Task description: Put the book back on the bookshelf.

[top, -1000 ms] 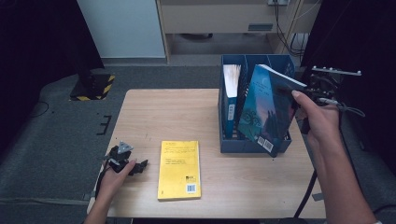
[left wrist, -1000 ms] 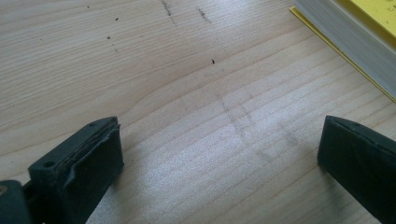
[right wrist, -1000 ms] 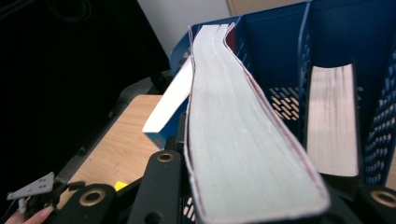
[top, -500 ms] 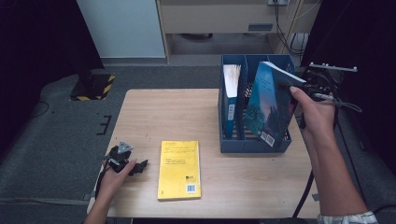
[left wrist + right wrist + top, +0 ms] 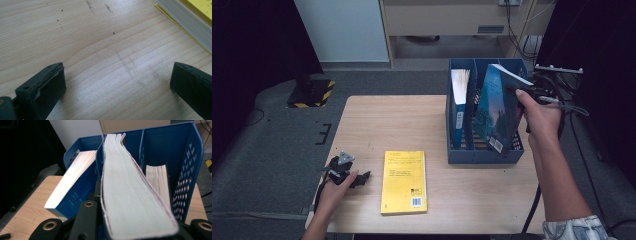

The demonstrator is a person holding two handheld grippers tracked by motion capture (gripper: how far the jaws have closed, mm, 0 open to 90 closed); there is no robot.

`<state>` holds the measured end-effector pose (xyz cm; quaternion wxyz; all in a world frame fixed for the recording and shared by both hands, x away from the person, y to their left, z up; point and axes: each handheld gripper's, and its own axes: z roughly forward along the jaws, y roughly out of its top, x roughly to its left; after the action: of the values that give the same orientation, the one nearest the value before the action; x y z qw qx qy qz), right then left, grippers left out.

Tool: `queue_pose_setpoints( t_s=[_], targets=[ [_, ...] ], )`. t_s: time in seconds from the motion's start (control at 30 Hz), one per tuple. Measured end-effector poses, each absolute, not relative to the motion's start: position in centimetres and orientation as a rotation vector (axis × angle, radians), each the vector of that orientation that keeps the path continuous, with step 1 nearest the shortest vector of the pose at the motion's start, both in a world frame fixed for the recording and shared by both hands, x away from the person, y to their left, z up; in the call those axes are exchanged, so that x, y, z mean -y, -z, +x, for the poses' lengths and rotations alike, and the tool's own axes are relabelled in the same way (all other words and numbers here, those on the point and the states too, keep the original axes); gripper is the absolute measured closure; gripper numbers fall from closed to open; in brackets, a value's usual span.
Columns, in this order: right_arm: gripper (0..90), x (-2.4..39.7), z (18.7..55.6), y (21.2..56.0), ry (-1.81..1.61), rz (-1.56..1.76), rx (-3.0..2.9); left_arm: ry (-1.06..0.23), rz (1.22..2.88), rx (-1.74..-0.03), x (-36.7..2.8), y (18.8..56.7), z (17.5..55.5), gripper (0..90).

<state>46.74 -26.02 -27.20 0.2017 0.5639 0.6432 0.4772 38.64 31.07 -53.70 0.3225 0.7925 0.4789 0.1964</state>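
Observation:
A dark blue book [image 5: 496,107] stands tilted in the blue file holder [image 5: 484,155], its lower end inside a compartment on the right. My right gripper [image 5: 518,91] is shut on its upper corner. The right gripper view looks along the book's pale page edge [image 5: 130,195], clamped between the jaws of the right gripper [image 5: 140,231]. A yellow book [image 5: 404,181] lies flat near the table's front edge. To its left my left gripper [image 5: 348,172] rests on the table. In the left gripper view the left gripper [image 5: 117,82] is open over bare wood, with the yellow book's corner [image 5: 190,17] just beyond.
Another blue book [image 5: 459,97] stands in the holder's left compartment, also seen leaning [image 5: 72,187]. A book with pinkish pages [image 5: 156,180] sits in another compartment. The wooden table [image 5: 387,120] is bare left of the holder. Cables [image 5: 562,100] hang at the right.
My right gripper has carried the blue book a little to the left and down, so its lower end now sits inside the holder. The left gripper has stayed put.

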Motion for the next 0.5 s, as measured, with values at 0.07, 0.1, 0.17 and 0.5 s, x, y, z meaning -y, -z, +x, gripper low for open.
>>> queue_pose_setpoints(
  t_s=[0.07,0.1,0.17,0.5],
  targets=[
    [73.4,25.9,46.9,27.3,-1.33,1.572,-1.791,-0.516,2.081,-1.256,-31.1,53.7,38.6,0.0],
    [73.4,25.7,47.1,27.4,-1.332,1.575,-1.786,-0.516,2.081,-1.256,-31.1,53.7,38.6,0.0],
    [73.5,25.4,47.4,27.5,-1.322,1.572,-1.782,-0.515,2.082,-1.255,-31.1,53.7,38.7,0.0],
    [73.4,24.4,48.6,28.1,-1.307,1.582,-1.76,-0.514,2.084,-1.253,-31.0,53.7,38.7,0.0]
  ],
)
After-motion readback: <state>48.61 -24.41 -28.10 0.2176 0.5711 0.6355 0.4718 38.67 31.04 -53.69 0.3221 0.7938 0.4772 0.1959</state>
